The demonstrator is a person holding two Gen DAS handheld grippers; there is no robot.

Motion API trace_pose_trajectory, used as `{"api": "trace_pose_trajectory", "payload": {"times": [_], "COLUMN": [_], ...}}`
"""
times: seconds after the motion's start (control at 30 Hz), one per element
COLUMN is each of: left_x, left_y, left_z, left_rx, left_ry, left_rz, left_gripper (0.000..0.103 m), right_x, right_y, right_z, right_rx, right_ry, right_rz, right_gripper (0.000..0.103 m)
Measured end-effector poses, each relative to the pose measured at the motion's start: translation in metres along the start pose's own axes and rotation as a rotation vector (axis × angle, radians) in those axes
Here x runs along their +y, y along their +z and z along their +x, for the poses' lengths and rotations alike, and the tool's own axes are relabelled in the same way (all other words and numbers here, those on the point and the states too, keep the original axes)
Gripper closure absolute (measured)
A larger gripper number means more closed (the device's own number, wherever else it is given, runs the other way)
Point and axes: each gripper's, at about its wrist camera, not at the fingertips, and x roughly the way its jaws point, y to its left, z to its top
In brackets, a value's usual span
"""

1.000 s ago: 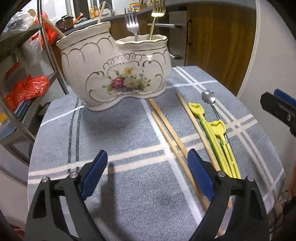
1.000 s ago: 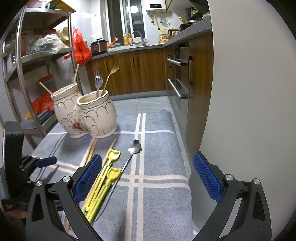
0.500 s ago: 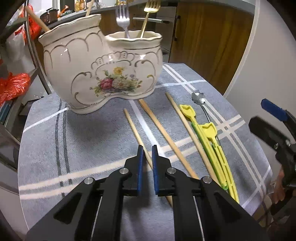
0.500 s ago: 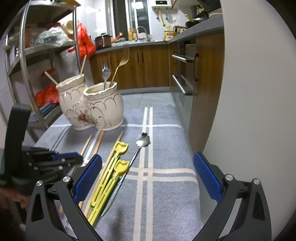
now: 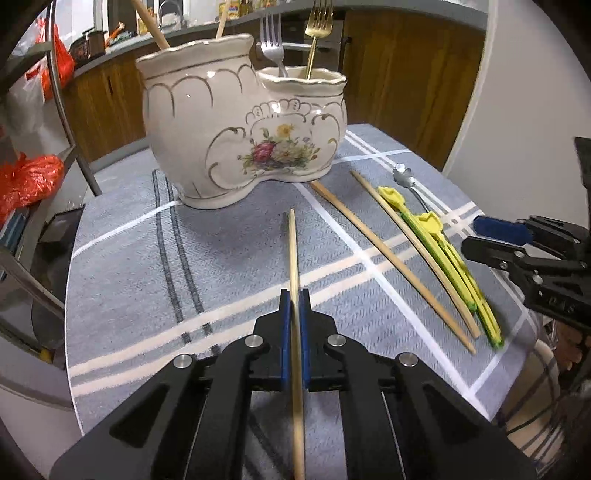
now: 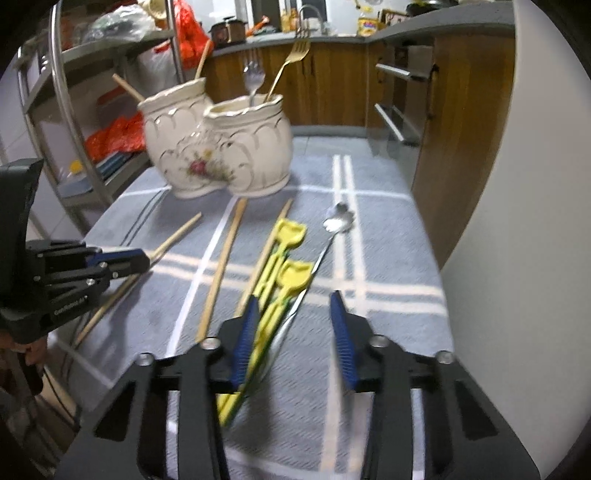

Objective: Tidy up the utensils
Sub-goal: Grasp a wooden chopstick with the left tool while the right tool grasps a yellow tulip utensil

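Wooden chopstick point(image 5: 295, 295): long axis runs straight along the left gripper's point(image 5: 294, 295) line of sight, far tip pointing toward the ceramic holder point(image 5: 243, 136), near end passing back under the camera; clamped between the two blue pads point(image 5: 284, 332), which are pressed together on its shaft, above the grey checked cloth point(image 5: 147, 258). In the right wrist view the same stick slants up and to the right out of the left gripper point(image 6: 142, 258). Two more chopsticks point(image 5: 391, 262) lie flat on the cloth to the right of the held one, roughly parallel, their far ends near the holder's base. Just beside them, a pair of yellow-green training chopsticks point(image 5: 439, 251) with tulip-shaped tops, and a metal spoon point(image 5: 404, 175) with a flower-shaped bowl at the outer edge. Right gripper point(image 6: 293, 321): low over the cloth, fingers spread apart and gripping nothing, the yellow pair point(image 6: 273, 291) and the spoon handle point(image 6: 317, 258) running between them; its left blue pad point(image 6: 243, 339) sits beside the yellow sticks, contact cannot be told through the blur. Holder: white, two-lobed, floral print, standing upright at the far end of the cloth; taller lobe holds wooden sticks, shorter lobe a silver fork point(image 5: 271, 44) and a gold fork point(image 5: 317, 26), tines up. Wooden cabinets point(image 5: 413, 81) and a metal rack point(image 6: 74, 110) stand behind.
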Motion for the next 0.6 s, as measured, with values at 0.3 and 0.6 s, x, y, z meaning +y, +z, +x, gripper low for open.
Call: {"api": "trace_pose_trajectory", "payload": {"times": [0.3,0.6], "left_x": [0.008,0.008], "left_y": [-0.012,-0.011], "left_z": [-0.007,-0.015], "left_rx": [-0.021,-0.058], "left_ry": [-0.017,-0.037], "left_rz": [0.002,0.010], "left_gripper": [0.099,0.099], "right_x": [0.009,0.010], "right_y": [0.000,0.014], "right_z": [0.004,0.017], "right_rx": [0.086,0.142], "right_ry": [0.013,-0.002], "right_rz": [0.012,0.031], "right_gripper": [0.091,0.091]}}
